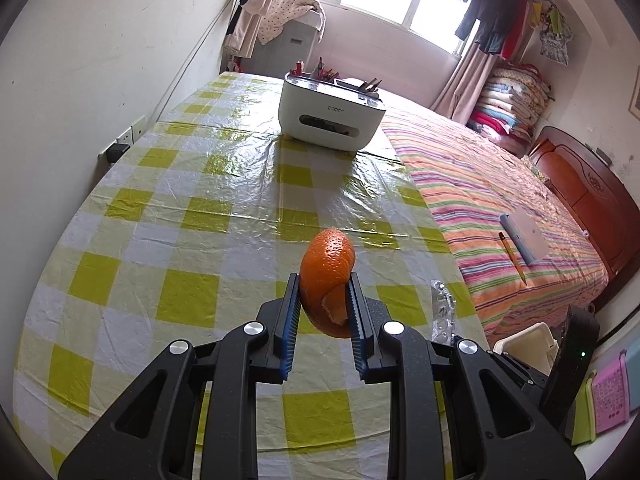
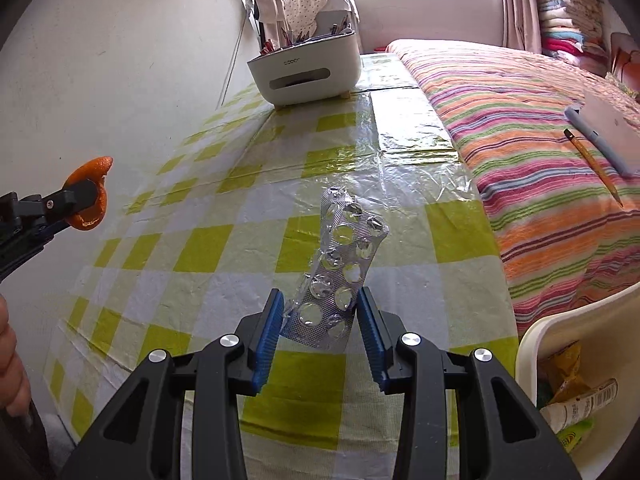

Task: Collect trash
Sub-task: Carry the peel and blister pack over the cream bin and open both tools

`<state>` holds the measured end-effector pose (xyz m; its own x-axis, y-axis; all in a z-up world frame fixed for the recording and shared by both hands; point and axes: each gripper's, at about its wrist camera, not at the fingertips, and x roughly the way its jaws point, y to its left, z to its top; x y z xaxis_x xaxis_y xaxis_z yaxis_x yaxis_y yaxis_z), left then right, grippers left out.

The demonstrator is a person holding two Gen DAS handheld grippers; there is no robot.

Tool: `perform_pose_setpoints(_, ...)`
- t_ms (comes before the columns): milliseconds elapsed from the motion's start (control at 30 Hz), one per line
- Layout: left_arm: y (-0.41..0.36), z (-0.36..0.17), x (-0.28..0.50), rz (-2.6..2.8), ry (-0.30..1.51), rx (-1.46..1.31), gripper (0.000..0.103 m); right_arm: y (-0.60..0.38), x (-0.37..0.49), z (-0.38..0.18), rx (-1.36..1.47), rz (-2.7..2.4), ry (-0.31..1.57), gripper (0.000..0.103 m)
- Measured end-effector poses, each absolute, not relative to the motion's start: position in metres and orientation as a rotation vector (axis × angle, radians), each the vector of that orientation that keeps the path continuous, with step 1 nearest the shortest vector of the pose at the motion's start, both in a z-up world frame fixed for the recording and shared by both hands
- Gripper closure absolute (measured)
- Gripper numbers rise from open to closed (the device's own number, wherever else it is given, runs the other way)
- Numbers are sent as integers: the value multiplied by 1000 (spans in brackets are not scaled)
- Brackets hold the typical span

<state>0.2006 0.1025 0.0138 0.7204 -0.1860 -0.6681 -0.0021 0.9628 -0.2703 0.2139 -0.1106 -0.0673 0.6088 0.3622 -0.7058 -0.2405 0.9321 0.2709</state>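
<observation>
My left gripper (image 1: 324, 294) is shut on a curled orange peel (image 1: 329, 268), held above the checked tablecloth (image 1: 168, 240). The same peel (image 2: 90, 196) and left gripper (image 2: 86, 196) show at the left edge of the right wrist view. My right gripper (image 2: 318, 304) is shut on an empty silver blister pack (image 2: 342, 268), which stands up between the blue pads (image 2: 269, 328) over the table. That pack (image 1: 442, 312) also appears just right of my left gripper. A white bin (image 2: 560, 344) with wrappers inside sits at the lower right.
A white desk organiser (image 1: 330, 114) with pens stands at the table's far end. A striped bed (image 1: 500, 200) runs along the right, with a notebook and pencil (image 1: 516, 258) on it. A wall borders the left. A person's hand (image 2: 12, 368) shows at the lower left.
</observation>
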Motion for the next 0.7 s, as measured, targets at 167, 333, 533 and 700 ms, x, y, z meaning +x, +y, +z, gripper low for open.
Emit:
perform_pose_setpoints(167, 88, 12, 198, -126, 762, -237, 81, -127, 203, -54, 202, 353, 800, 66)
perform_pose_setpoints(333, 74, 9, 195, -150, 766, -207, 81, -139, 192, -48, 246, 348, 778, 66)
perform_pose_setpoints(533, 54, 5, 188, -183, 772, -169, 81, -149, 175, -43, 249, 332, 741, 66)
perform_pose_setpoints(700, 33, 1, 183, -220, 776, -142, 81, -165, 164, -39, 266, 303, 708, 66)
